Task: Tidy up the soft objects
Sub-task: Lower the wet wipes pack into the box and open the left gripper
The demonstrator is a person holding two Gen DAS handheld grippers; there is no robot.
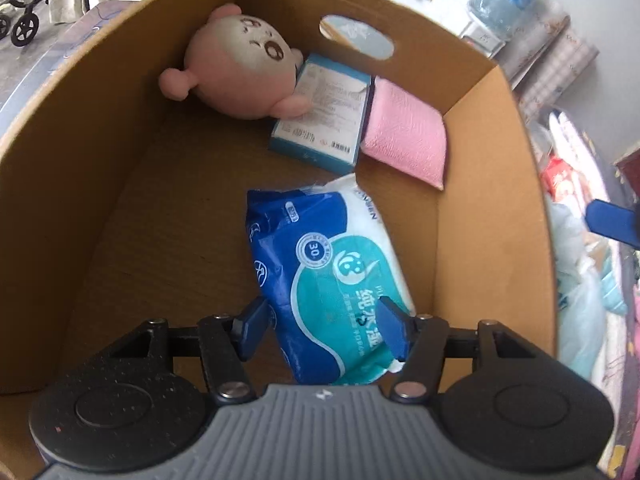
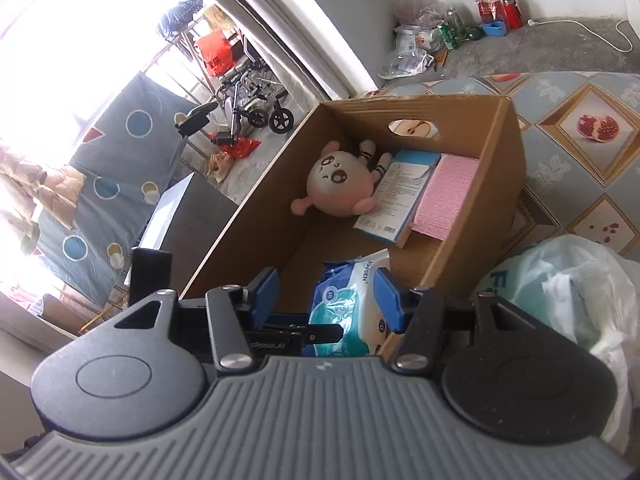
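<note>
Step in hand: boxing soft items. My left claw (image 1: 320, 320) hangs released over the wipes pack (image 1: 324, 276), which lies in the cardboard box (image 1: 100, 128), near end. Right claw (image 2: 326, 300) released, empty. Next: withdraw, fetch another.

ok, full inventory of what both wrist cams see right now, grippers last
cardboard box: 1, brown, open top, on the patterned mat
plush toy: 1, pink with cream face, far left corner of the box
flat carton: 1, blue and white, box floor, between plush toy and pink pad
pink pad: 1, pink, far right corner of the box
wet wipes pack: 1, blue, teal and white, near end of the box floor
plastic bag: 1, white translucent, outside the box on its right
patterned mat: 1, blue-grey with fruit pictures, under the box
left gripper: 1, black with blue pads, above the wipes pack, jaws apart
right gripper: 1, black with blue pads, over the box's near end, jaws apart, empty
</note>
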